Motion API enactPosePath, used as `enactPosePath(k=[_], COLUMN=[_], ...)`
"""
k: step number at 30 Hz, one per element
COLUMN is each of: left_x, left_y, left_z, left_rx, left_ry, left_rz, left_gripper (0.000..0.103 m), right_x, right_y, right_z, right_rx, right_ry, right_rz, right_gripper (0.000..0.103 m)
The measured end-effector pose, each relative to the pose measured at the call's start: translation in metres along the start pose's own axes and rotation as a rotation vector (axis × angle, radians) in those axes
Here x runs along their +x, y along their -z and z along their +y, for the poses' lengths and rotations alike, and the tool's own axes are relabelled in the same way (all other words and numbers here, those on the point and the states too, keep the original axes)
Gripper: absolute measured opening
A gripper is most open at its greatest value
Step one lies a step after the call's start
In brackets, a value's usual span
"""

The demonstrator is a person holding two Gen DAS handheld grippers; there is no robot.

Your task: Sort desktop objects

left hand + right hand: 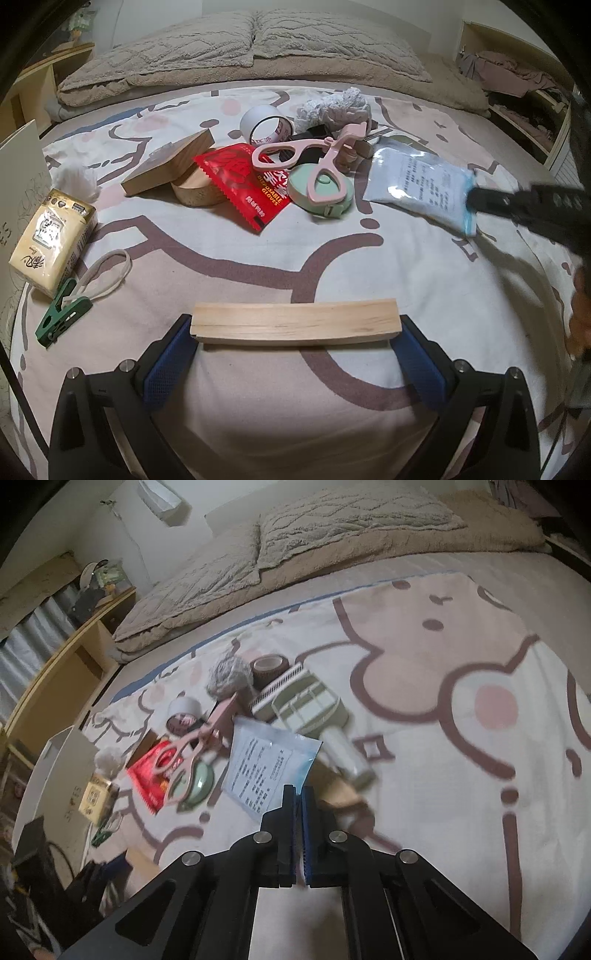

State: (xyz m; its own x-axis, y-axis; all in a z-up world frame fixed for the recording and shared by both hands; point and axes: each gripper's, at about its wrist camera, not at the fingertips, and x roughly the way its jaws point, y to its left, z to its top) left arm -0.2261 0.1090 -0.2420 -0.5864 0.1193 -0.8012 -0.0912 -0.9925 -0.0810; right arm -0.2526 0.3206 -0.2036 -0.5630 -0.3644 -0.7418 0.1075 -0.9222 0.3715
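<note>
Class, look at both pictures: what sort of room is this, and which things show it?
Most likely a bedroom: the objects lie on a cartoon-print bed sheet, two plush pillows sit behind, and shelves of clothes stand beside.

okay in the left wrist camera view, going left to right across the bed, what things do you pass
Yellow tissue pack → green clip → wooden box → red glove packet → mint tape measure → white sachet, pinched at its corner by the right tongs.

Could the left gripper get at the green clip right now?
Probably not yet. The left gripper is shut on the wooden block, so its jaws are occupied. The way to the green clip on the bedsheet looks free otherwise.
</note>
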Motion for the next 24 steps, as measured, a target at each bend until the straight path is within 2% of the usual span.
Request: enactPosePath(k=[8,13,19,24], left_x=[0.000,0.000,0.000,0.000], left_y=[0.000,0.001,0.001,0.002], left_z=[0.000,0.000,-0.001,-0.001], left_rx=[0.003,0.004,0.005,0.006], left_ry=[-0.003,-0.003,-0.003,-0.004], left_rz=[-0.001,-0.001,-0.001,-0.001], left_gripper=[0.103,0.103,0.103,0.103], right_x=[-0.025,-0.044,-0.055,-0.051], right_y=[0.020,0.022,0.016,0.011], right_z=[-0.008,-0.026,-0.048,-0.057], right_rx=[0.001,0.021,0.031,0.054], right_ry=[0.006,0.059,0.177,0.187], right_rz=[0.004,-0.032,-0.081,-0.086], right_gripper=[0.002,0.002,0.002,0.002])
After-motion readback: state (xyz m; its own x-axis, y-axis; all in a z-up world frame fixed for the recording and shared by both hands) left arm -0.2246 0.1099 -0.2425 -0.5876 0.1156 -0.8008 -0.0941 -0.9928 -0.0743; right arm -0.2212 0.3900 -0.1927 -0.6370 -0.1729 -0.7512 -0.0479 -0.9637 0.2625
